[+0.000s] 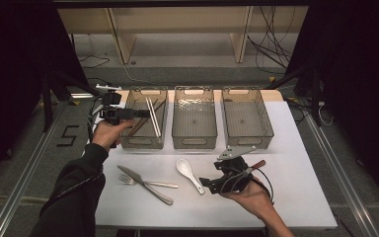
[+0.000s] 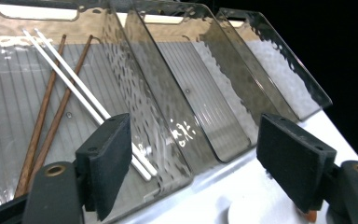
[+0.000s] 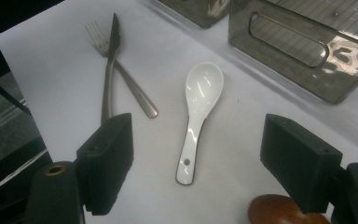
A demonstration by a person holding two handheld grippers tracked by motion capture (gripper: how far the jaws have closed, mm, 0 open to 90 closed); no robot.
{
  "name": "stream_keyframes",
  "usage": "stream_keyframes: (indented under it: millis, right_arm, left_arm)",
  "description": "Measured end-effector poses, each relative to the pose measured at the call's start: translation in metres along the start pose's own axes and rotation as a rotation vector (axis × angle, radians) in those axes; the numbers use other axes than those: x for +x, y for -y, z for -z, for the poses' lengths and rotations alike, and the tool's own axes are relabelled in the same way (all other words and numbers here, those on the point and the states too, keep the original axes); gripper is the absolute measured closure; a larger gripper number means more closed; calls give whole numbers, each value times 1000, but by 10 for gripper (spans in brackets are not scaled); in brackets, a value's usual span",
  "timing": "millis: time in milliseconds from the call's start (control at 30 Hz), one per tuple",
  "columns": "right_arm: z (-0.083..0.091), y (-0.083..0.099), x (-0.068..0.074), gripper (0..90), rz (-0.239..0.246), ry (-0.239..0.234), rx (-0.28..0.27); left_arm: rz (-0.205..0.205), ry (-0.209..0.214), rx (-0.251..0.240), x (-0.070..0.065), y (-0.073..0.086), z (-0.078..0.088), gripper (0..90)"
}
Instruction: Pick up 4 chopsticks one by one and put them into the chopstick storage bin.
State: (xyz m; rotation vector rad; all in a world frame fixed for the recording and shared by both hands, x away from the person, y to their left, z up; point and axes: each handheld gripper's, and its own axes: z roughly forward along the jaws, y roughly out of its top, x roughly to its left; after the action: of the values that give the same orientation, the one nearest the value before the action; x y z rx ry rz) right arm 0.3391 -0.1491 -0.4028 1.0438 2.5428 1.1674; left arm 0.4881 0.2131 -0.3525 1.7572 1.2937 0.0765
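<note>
Sorting cutlery into three clear bins, seen from the high view and both gripper views. My left gripper (image 1: 145,113) hangs over the left bin (image 1: 128,143), its fingers (image 2: 109,163) spread wide with nothing between them. In that bin lie the white chopsticks (image 1: 153,117) across the brown chopsticks (image 1: 139,126); the white pair rests slanted, one end near the bin's far wall. My right gripper (image 1: 205,183) sits low over the tabletop (image 1: 296,187), fingers (image 3: 107,163) likewise apart and empty, aimed at the white spoon (image 3: 198,119), which lies flat, bowl upward, just ahead of them. The knife (image 1: 145,184) and fork (image 1: 150,183) lie crossed to the spoon's left. The middle bin (image 1: 194,143) and right bin (image 1: 249,139) look empty.

Hazards, as I judge them: the spoon is glazed and shallow, so fingers closing on its thin handle could skid and flick it toward the knife and fork. A grip taken at the handle's end would let the heavier bowl droop and slip. A brown rounded object (image 3: 279,210) sits just under my right fingers, which may foul the closing stroke. On the left, withdrawing low could catch the bin's rim and shift it.
</note>
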Motion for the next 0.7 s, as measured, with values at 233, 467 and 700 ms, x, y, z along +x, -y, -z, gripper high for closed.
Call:
stream_keyframes:
  millis: [233,467,700]
  right_arm:
    - [-3,0,1,261,0,6,15]
    - [-7,2,0,260,-7,17,40]
    - [-11,2,1,260,-6,17,48]
  left_arm:
    - [-69,64,-15,-23,15,10,212]
    - [-136,104,-39,-38,42,19,177]
    - [-158,124,-45,-40,61,25,173]
